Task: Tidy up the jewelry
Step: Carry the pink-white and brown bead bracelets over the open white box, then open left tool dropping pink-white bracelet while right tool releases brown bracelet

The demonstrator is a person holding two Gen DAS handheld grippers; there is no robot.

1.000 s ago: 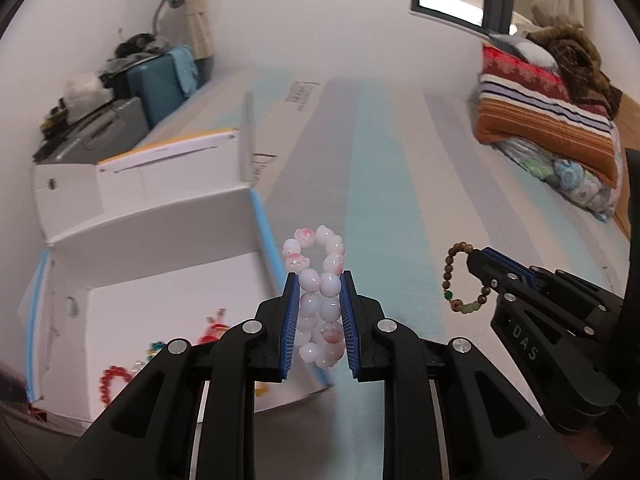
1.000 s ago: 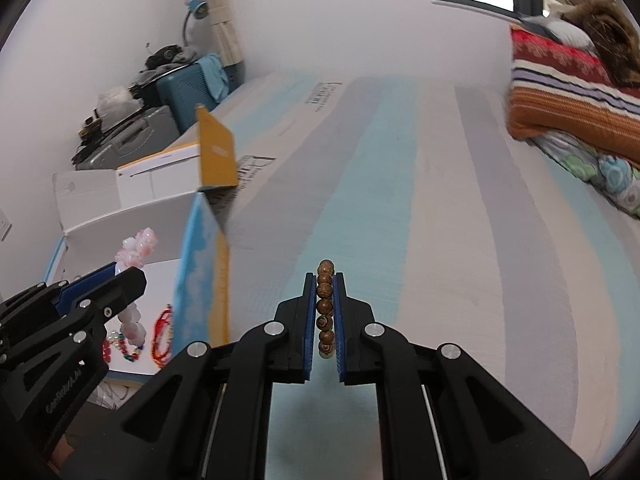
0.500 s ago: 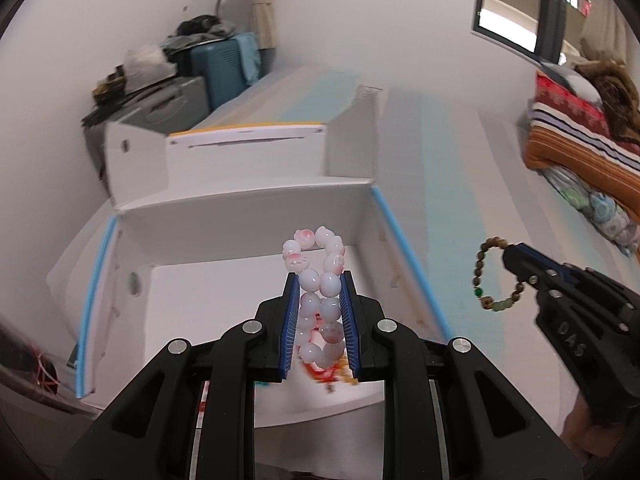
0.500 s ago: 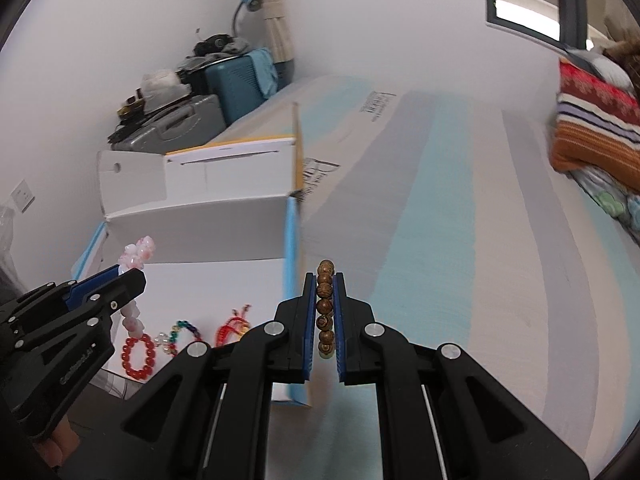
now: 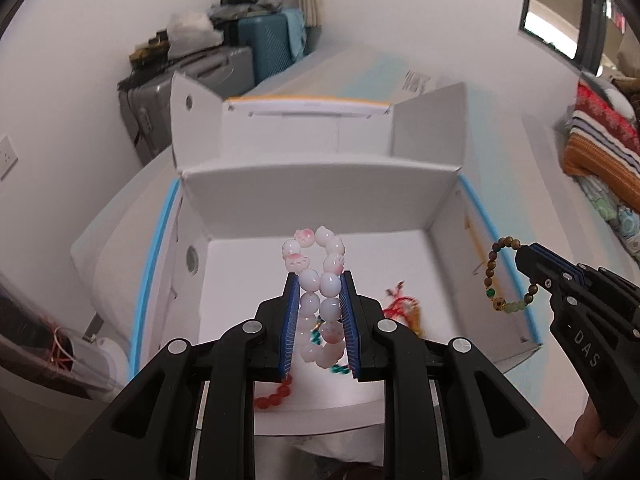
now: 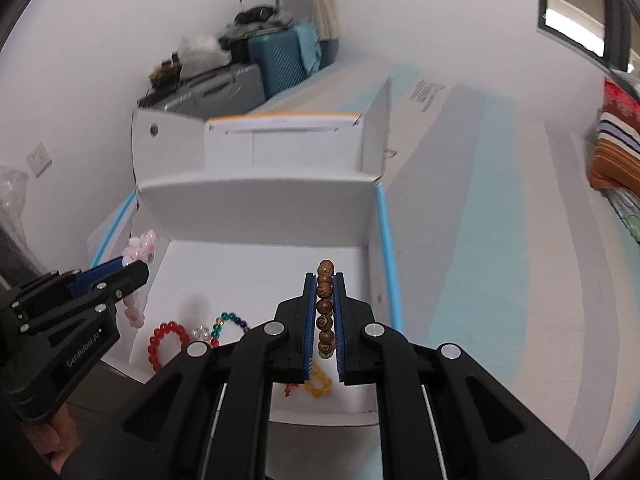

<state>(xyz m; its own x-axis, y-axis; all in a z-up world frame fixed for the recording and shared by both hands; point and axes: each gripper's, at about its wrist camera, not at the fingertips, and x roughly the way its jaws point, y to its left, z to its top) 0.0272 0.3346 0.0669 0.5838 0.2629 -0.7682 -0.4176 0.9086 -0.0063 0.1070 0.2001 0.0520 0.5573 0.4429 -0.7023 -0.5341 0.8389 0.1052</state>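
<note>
Over the last second both grippers have swung from above the striped mattress to above the open white cardboard box, so that each bracelet now hangs over the box floor instead of the bedding. The left gripper point(image 5: 320, 312) is clamped on the pink-and-white bead bracelet point(image 5: 316, 276), its blue pads pressing a doubled row of beads while the loop's top, with its small blush-marked cat-face beads, stands up past the fingertips. The right gripper point(image 6: 325, 312) is closed tight on the brown wooden bead bracelet point(image 6: 325, 304), seen edge-on as one column of beads between its pads; from the left wrist view the rest of that loop, with a few green beads, dangles free below and ahead of the right fingertips, over the box's right wall. Beneath and just ahead of the left jaws lie pieces already in the box point(image 5: 400, 216): a red bead bracelet point(image 6: 168, 340), a multicoloured bead bracelet point(image 6: 228, 320), a red tasselled cord point(image 5: 400, 304) and, under the right jaws, a yellow bead piece point(image 6: 318, 384). Beyond the fingertips the box's raised back flap stands upright, with suitcases point(image 6: 256, 68) by the wall farther off. Judging from this, the carry looks finished and the release comes next; the right bracelet seems close to the wall, so it may want a nudge inward before the jaws part.
</note>
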